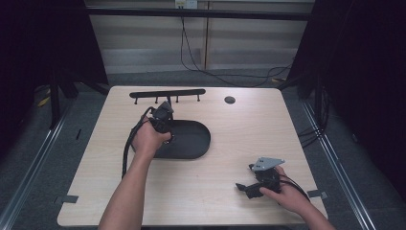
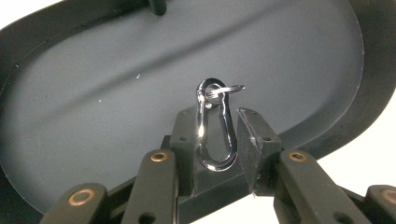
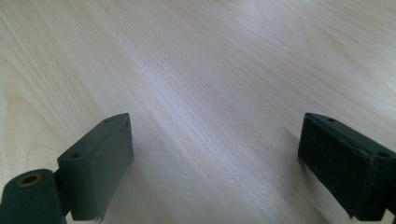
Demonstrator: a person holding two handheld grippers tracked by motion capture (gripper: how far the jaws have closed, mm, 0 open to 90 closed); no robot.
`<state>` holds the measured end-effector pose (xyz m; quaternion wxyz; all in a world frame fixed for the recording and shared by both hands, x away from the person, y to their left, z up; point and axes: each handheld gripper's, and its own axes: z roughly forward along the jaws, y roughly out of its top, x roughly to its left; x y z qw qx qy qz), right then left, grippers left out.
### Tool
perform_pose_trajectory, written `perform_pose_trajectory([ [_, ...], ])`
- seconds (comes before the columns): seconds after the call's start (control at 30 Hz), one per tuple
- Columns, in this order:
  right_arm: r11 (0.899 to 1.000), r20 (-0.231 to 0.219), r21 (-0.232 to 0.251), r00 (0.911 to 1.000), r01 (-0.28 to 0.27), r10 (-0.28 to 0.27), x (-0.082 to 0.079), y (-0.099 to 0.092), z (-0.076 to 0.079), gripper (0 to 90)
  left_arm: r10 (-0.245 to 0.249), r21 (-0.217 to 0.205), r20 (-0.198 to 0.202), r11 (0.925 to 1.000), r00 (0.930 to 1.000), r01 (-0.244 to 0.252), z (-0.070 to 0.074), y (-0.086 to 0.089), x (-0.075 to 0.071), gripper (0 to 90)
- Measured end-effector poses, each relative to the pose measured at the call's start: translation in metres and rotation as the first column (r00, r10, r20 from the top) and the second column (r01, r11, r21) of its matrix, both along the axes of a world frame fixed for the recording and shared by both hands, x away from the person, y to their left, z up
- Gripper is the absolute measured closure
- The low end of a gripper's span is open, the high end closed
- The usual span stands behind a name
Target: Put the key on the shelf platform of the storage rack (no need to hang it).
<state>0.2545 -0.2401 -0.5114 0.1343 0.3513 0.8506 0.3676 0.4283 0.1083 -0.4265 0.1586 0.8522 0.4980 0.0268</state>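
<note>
Nearest the person, the right tongs [image 1: 245,188] rest low on the bare wooden surface [image 1: 239,143] at its near right corner, jaws spread wide with only wood grain between them in the right gripper view — idle, and well apart from the work. Farther in, the left hand [image 1: 147,140] holds the left tongs [image 2: 219,140] over the near-left part of the black oval tray [image 1: 198,143], and these pinch a shiny metal carabiner [image 2: 214,128] by its two long sides. In the left gripper view the carabiner's long axis runs straight out along the jaws, its rounded end tucked back between the pads and its narrow end pointing forward over the tray floor, with a small split ring [image 2: 224,89] threaded through that tip. The carabiner looks to hang just above the tray rather than lie on it, though the gap is hard to judge. Beyond the tray, near the far edge of the surface, stands a black hook rail [image 1: 167,93] with several pegs; if the clip is bound there, the left hand is by far the nearer, and nothing stands between. A small round grommet [image 1: 230,99] sits off to the right.
</note>
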Motion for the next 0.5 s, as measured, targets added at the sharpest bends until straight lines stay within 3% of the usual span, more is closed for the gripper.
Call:
perform_pose_trajectory([
  [0.5, 1.000, 0.001, 0.000, 1.0000, 0.001, -0.001, 0.0000, 0.0000, 0.0000, 9.7, 0.018, -0.013, 0.012, 0.9998, 0.9998, -0.017, -0.0103, 0.0005, 0.0028, 69.0],
])
